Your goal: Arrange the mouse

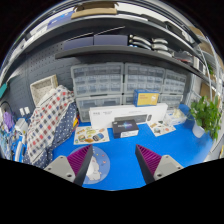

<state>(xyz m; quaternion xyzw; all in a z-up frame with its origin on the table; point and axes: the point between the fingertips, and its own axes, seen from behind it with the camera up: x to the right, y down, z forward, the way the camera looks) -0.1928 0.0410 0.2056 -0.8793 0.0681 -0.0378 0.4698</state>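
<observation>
Well ahead of open jaws: dark mouse-like obj (127,129) on blue tbl (120,168).

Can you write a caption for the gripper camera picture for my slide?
Open gripper hovers over a blue table, jaws empty, facing a white box and a plant.

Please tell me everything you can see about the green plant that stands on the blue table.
The plant stands upright at the far side of the blue table, well beyond the open gripper. It has many thin green leaves and stems, spreading upward and outward. Its base appears to sit in a small pale pot, though this is hard to make out. Nothing visibly touches it; the gripper's fingers are far from it and hold nothing.
</observation>
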